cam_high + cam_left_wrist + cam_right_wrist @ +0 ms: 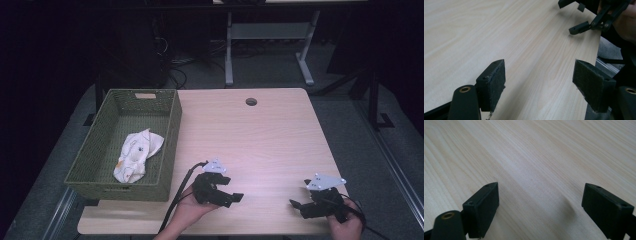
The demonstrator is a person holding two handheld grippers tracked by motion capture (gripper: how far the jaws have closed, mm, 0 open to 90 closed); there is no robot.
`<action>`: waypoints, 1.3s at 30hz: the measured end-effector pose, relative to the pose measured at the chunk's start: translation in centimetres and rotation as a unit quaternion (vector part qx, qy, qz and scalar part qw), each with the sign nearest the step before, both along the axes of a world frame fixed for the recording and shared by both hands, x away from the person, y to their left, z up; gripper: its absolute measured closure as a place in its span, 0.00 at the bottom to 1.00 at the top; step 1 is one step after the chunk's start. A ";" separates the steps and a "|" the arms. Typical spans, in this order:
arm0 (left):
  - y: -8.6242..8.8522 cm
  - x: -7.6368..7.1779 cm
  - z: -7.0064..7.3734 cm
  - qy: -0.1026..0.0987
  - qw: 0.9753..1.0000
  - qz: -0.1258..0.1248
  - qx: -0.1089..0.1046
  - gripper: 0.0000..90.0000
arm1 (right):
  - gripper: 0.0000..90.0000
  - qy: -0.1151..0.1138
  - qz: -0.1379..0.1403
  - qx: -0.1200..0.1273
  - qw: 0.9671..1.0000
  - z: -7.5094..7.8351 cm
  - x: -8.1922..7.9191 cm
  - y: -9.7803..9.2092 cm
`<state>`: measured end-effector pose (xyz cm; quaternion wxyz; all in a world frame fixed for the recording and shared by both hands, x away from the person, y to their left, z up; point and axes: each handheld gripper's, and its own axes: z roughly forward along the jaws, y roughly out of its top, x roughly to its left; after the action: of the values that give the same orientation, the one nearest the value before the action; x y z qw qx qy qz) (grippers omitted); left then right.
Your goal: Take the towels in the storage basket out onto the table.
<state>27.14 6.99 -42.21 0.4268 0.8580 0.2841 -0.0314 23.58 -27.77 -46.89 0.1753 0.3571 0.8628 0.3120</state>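
High view: both grippers are held low over the near edge of the desk (260, 135), nothing gripped. Left gripper (231, 197) is turned to the person's right, fingers apart; right gripper (298, 205) is pointed left, fingers apart too. The cloth (136, 154) is seen crumpled in the green basket (170, 145), well apart from both. Judged: the step is at rest w/ cloth already binned; a next move would call for a reach into the basket or none at all.

Left gripper view: fingers (494, 85) are spread wide over bare wood; right gripper (584, 17) is seen farther off near the desk edge.

Right gripper view: fingers (484, 206) are spread wide, bare desk between.
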 end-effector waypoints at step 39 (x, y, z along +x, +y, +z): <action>7.4 8.5 9.6 0.081 0.996 0.019 0.039 0.25 | 0.16 0.000 0.005 0.000 1.000 0.1 -0.1 0.0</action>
<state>35.67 14.42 -32.66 0.3693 0.8630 0.3351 -0.0814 23.48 -27.72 -46.77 0.1735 0.3530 0.8645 0.3130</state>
